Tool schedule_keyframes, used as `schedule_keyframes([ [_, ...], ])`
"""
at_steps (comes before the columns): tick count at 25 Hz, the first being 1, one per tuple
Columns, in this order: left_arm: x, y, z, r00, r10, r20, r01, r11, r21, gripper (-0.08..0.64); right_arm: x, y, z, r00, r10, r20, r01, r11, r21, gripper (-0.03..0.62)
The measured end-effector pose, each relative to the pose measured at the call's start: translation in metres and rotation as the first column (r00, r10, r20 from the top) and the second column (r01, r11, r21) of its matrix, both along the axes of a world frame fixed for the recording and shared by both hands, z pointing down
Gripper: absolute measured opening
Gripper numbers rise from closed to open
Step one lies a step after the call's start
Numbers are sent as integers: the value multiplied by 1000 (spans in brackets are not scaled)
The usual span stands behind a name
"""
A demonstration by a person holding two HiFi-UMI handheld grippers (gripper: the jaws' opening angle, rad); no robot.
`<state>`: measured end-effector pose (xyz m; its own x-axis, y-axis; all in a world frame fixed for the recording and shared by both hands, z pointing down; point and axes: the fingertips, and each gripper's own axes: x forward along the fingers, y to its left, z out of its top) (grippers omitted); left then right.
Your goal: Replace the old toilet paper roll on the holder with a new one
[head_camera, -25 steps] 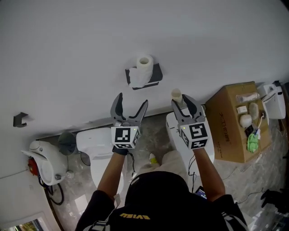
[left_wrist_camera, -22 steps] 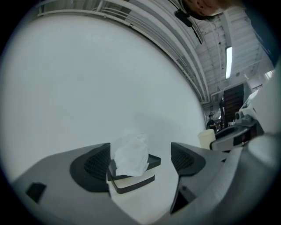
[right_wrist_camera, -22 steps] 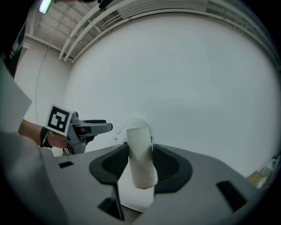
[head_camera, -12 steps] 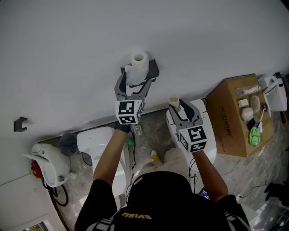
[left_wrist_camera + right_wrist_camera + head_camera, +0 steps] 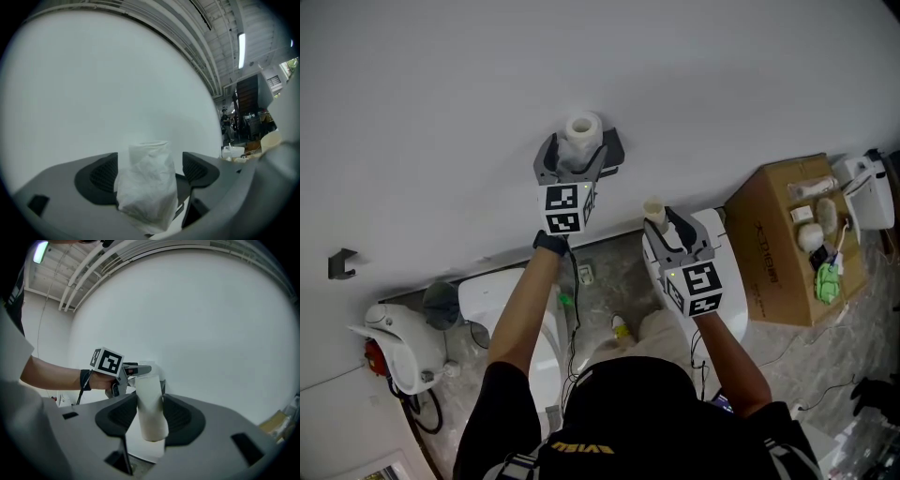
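A white toilet paper roll (image 5: 582, 128) with a loose hanging sheet sits upright on a dark grey holder (image 5: 614, 155) on the white wall. My left gripper (image 5: 577, 150) is open, one jaw on each side of this roll (image 5: 147, 187); a narrow gap shows at the right pad (image 5: 199, 171). My right gripper (image 5: 664, 223) hangs lower right, away from the wall, shut on a thin cream tube-like roll (image 5: 654, 210). In the right gripper view that tube (image 5: 151, 408) stands upright between the pads of the right gripper (image 5: 150, 416), with the left gripper (image 5: 136, 373) behind it.
An open cardboard box (image 5: 787, 244) with small items stands at the right. Below are a white toilet (image 5: 502, 300), a white unit (image 5: 394, 342) at the left and another white fixture (image 5: 724, 253) under my right arm. A small dark hook (image 5: 339, 261) is on the wall.
My left gripper has moved up to the wall and now has its jaws either side of the roll on the holder. My right gripper with the tube has hardly moved.
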<state>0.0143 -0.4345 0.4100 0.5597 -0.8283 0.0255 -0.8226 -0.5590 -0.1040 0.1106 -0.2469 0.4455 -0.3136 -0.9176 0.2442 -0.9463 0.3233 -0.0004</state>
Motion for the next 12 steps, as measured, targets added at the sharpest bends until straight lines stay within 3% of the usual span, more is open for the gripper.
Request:
schedule_keyframes([
  [12,10,-10,1,1000,-2,21,2,1000,-9,437,8,0,6,1000,27,9,-27,1000,-15,175],
])
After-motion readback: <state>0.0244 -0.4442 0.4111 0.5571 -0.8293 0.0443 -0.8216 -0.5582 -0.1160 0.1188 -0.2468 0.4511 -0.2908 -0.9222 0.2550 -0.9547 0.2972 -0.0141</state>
